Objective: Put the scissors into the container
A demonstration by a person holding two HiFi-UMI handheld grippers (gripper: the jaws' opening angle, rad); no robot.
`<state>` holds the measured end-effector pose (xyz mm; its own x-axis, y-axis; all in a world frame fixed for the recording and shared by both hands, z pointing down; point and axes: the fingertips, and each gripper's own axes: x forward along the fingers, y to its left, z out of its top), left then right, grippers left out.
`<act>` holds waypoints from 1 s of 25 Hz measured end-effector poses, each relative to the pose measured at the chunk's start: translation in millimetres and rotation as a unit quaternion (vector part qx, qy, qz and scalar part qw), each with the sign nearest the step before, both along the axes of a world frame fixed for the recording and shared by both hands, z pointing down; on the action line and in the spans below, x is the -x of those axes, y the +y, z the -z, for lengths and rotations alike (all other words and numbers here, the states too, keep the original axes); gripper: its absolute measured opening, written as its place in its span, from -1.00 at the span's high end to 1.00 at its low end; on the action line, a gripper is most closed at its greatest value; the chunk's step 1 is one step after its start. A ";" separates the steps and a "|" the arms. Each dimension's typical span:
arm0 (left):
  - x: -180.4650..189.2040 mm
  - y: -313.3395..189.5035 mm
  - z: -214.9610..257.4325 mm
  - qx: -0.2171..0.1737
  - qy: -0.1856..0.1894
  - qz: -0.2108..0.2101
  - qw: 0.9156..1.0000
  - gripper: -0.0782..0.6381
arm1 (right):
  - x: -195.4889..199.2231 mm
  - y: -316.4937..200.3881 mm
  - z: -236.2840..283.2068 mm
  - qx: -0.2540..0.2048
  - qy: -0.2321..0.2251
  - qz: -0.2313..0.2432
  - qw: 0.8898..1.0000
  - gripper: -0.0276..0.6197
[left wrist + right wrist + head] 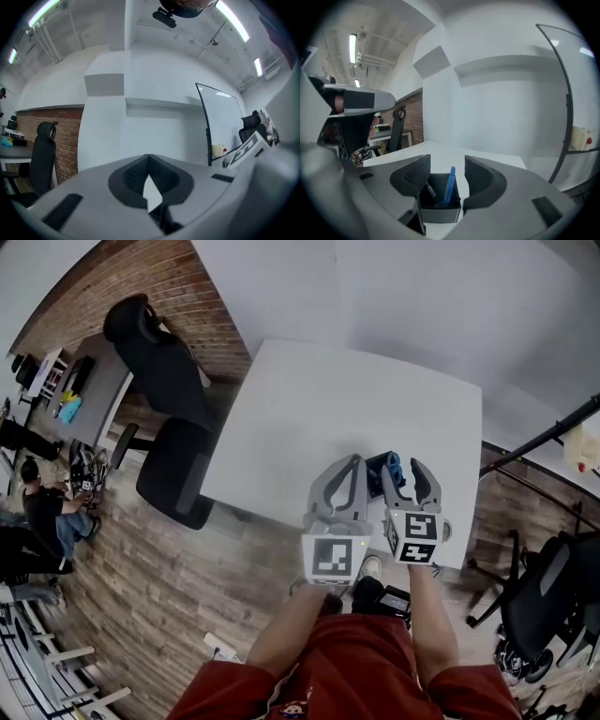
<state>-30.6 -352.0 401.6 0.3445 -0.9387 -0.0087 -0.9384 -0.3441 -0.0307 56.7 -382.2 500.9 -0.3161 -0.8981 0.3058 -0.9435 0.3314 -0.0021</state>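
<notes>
Already in the container: the scissors [449,185], blue handle uppermost and showing above the rim, beside a thin dark item too small to name.
Container: a dark square container [438,208] near the front edge of the white table [328,409]; in the head view it sits just ahead of both tools' tips.
Long axis: the scissors stand close to upright, leaning slightly, seen edge-on.
Right gripper: the right gripper [445,171] has its jaws spread wide and grips nothing; the container and the handle sit framed in the gap, straight ahead and a little lower, touched by neither pad.
Left gripper: the left gripper [149,180] has its jaws closed to a sliver, with nothing between them, and faces a bare wall.
Nearer hand: the right, by a clear margin.
Judgement: the drop looks done; drawing straight back should clear the handle, while a sideways sweep could tip the container.
</notes>
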 end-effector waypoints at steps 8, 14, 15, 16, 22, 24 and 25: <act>2.9 10.2 16.6 -0.025 0.001 -0.006 1.000 0.75 | 0.4 15.3 44.8 -0.052 -0.007 -0.003 0.999 0.19; 5.4 12.0 27.9 -0.039 -0.009 -0.022 0.999 0.75 | 1.7 25.6 89.3 -0.101 -0.016 -0.008 0.995 0.19; 5.7 12.7 30.5 -0.043 -0.009 -0.023 0.999 0.75 | 2.1 27.7 97.3 -0.110 -0.017 -0.008 0.994 0.19; 6.1 13.5 32.7 -0.045 -0.009 -0.024 0.999 0.75 | 3.0 30.0 105.2 -0.118 -0.019 -0.008 0.993 0.19; 8.6 16.3 43.2 -0.050 -0.002 -0.028 0.998 0.75 | 7.0 40.4 144.4 -0.163 -0.019 -0.010 0.986 0.19; 10.5 17.3 45.6 -0.057 -0.010 -0.033 0.998 0.75 | 9.3 43.7 151.4 -0.171 -0.016 -0.010 0.985 0.19; 11.8 17.5 46.9 -0.059 -0.011 -0.034 0.998 0.75 | 11.2 45.3 153.6 -0.173 -0.012 -0.008 0.985 0.19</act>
<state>-42.5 -334.4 354.7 0.4084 -0.9063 -0.1090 -0.9118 -0.3994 -0.0958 45.5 -337.0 347.3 -0.3050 -0.9520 -0.0270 -0.9495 0.3018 0.0858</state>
